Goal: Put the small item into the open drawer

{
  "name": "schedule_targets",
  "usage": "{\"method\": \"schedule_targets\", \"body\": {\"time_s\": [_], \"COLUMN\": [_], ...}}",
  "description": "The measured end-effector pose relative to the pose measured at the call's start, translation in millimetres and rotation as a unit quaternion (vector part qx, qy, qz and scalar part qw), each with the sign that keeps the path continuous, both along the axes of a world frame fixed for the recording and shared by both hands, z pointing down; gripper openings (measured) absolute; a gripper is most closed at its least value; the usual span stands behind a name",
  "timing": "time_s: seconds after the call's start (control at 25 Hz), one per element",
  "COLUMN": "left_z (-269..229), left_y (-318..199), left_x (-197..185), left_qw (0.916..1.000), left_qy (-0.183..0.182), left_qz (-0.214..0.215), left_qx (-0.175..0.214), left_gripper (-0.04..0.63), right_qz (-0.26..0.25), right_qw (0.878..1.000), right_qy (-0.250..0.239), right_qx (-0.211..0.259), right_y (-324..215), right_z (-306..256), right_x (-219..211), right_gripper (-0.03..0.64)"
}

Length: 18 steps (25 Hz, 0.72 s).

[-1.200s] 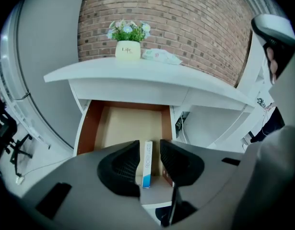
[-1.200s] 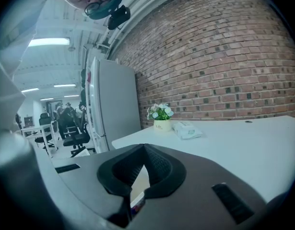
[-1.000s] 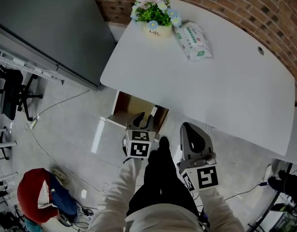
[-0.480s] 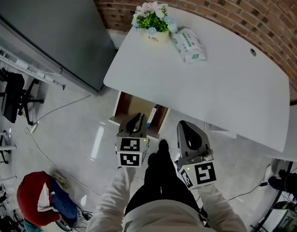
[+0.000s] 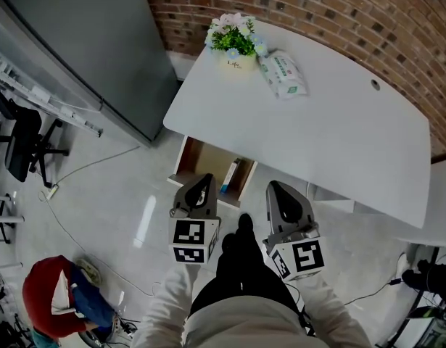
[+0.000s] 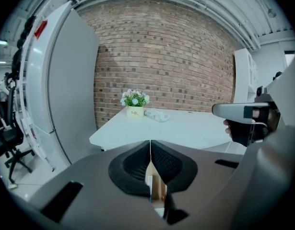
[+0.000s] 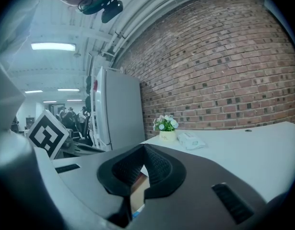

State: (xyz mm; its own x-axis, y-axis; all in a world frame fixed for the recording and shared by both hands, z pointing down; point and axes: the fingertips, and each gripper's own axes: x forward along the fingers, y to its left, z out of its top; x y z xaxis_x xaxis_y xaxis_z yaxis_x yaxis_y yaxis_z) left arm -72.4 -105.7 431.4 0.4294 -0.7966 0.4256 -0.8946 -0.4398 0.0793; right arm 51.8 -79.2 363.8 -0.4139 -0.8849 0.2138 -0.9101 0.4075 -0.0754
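Left gripper [image 5: 202, 187]: jaws together, pads meeting tip to tip, nothing between them; its own view [image 6: 150, 145] confirms this. Right gripper [image 5: 277, 191]: held level with the left one and just to its right, pads also meeting at the tips, empty [image 7: 144, 150]. The person's dark trouser leg and shoe lie between the two. Open drawer [image 5: 201, 158]: directly ahead of the left gripper's tips, apart from them, and ahead-left of the right gripper. Small item [image 5: 230, 176], blue and white: inside the drawer against its right side, the nearest thing to the left gripper's tips; what kind of item it is cannot be made out. White table [image 5: 331, 122] spans beyond both grippers, above the drawer. At its far edge a flower pot [image 5: 236, 38] stands with a wipes pack [image 5: 283, 75] just beside it, well away from either gripper. Grey cabinet [image 5: 85, 42] is far forward-left of the left gripper.
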Motion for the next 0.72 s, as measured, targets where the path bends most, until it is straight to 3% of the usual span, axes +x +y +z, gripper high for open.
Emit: {"method": "schedule_targets", "body": {"time_s": [0.28,0.72], "left_z": [-37.6,-55.0], "left_y": [23.5,55.0], "left_x": [-7.9,-23.7], "left_qw": [0.9987,0.9971], "left_qy": [0.006,0.034], "left_qz": [0.001,-0.020], "left_qx": [0.050,0.064], "left_gripper": [0.017,0.017], "right_qz": [0.001,-0.009], "right_qw": [1.000,1.000], "right_qy": [-0.004,-0.007], "right_qx": [0.007,0.016], "right_y": [10.8,25.1], "right_z": [-6.5,-17.4], "right_x": [-3.1,-12.1], "right_gripper": [0.026,0.026]}}
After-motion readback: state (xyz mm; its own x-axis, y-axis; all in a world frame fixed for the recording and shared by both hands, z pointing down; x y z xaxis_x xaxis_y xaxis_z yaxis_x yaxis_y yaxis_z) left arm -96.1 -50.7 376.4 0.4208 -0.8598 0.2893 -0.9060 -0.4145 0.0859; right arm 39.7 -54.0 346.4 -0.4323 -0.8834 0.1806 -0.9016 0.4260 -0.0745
